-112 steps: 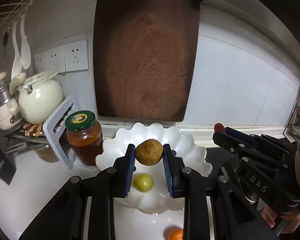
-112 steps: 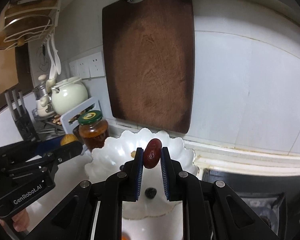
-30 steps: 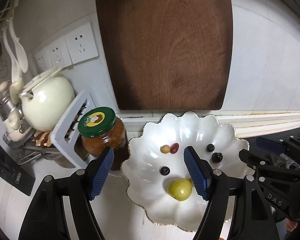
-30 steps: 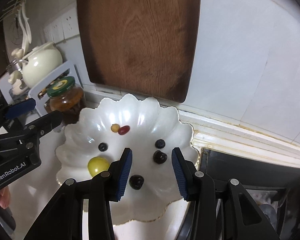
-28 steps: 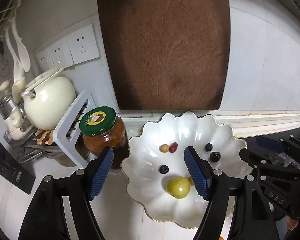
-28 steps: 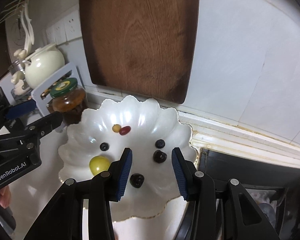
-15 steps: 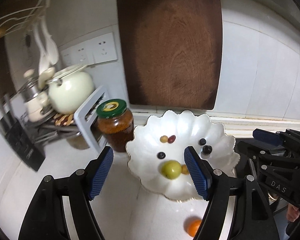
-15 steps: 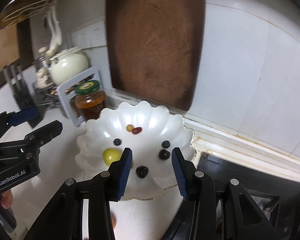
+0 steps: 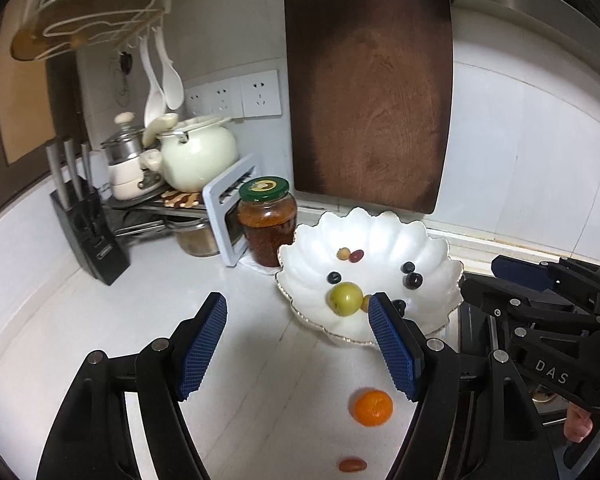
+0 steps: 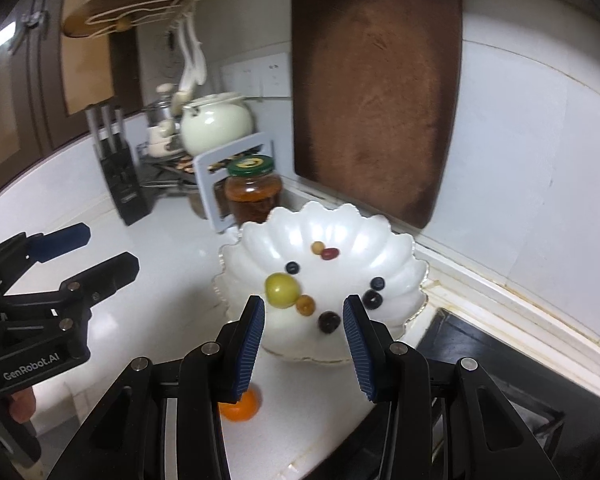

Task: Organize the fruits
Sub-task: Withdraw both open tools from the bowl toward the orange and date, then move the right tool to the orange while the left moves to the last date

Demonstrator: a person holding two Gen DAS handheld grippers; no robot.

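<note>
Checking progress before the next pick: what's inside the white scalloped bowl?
White scalloped bowl: green fruit, amber one, yellow and red pieces, four dark berries. Its near floor is hidden.

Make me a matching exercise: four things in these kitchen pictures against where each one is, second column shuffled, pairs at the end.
1. green fruit
2. orange
3. jar
4. cutting board

a. against the wall
b. on the counter in front of the bowl
c. inside the bowl
d. on the counter left of the bowl

Pairs: 1-c, 2-b, 3-d, 4-a
</note>
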